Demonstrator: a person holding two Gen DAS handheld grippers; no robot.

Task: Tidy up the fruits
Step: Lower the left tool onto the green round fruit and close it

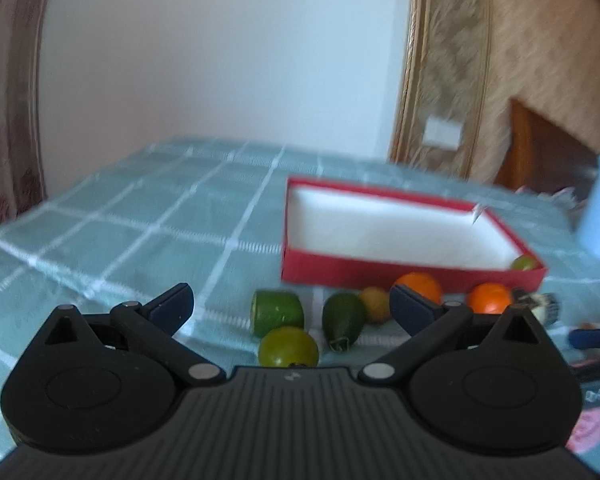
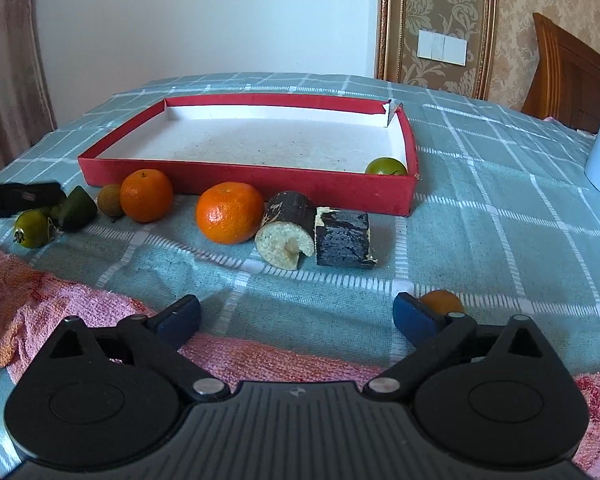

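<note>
We note the red tray (image 2: 236, 184) on the checked cloth (image 2: 500, 216) holds one green fruit (image 2: 385, 167) at its near right corner; the other fruit lie outside along its front wall. Both the right gripper (image 2: 296, 316) and left gripper (image 1: 290, 304) stand spread and empty. We judge the round oranges (image 2: 229, 213) may roll away if a pad nudges them off-centre, and the small orange fruit (image 2: 440, 302) beside the right finger is easily missed.

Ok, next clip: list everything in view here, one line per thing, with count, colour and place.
box: one, red with white inside, on the checked cloth
green fruit in box: one, near right corner
oranges: two, orange, in front of the box, second at
dark cut pieces: two, black skin and pale core, right of the oranges
small brown fruit: one, left of the oranges
green fruits: three outside the box, at the row's left end
small orange fruit: one, behind the right tool's finger
towel: one, pink, near edge
tablecloth: one, teal checked
left tool: open, empty
right tool: open, empty
</note>
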